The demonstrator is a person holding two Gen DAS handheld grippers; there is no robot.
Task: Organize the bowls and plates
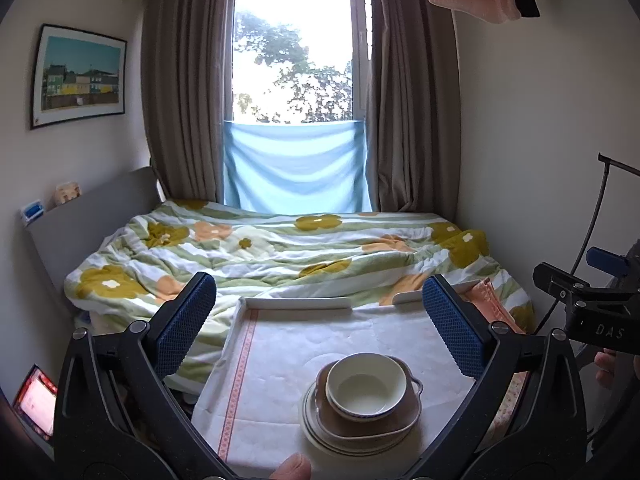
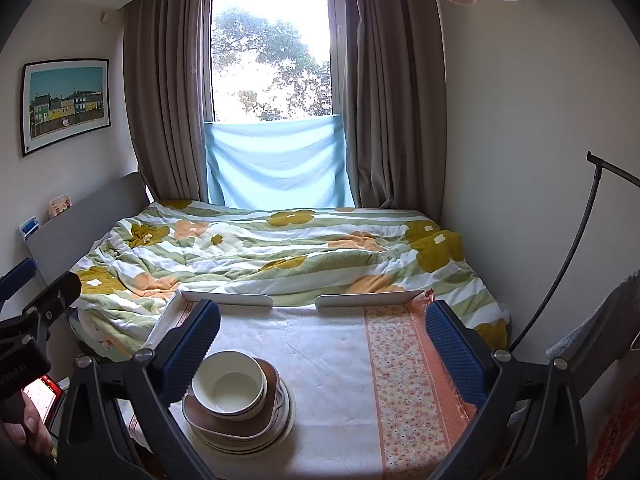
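Observation:
A white bowl (image 1: 366,385) (image 2: 229,384) sits in a brown square dish (image 1: 372,416) (image 2: 236,412), which rests on a stack of white plates (image 1: 344,438) (image 2: 248,436). The stack stands on a cloth-covered table (image 1: 288,356) (image 2: 328,360). My left gripper (image 1: 320,320) is open, held above and behind the stack with nothing between its blue pads. My right gripper (image 2: 322,340) is open too, with the stack low beside its left finger (image 2: 188,352). The right gripper's body shows at the right edge of the left wrist view.
A bed with a flowered duvet (image 1: 280,256) (image 2: 260,252) lies just past the table's raised white far rim (image 1: 296,303) (image 2: 228,300). A curtained window (image 1: 294,68) is behind. A lit phone screen (image 1: 36,404) sits low left. A black stand (image 2: 560,264) curves at right.

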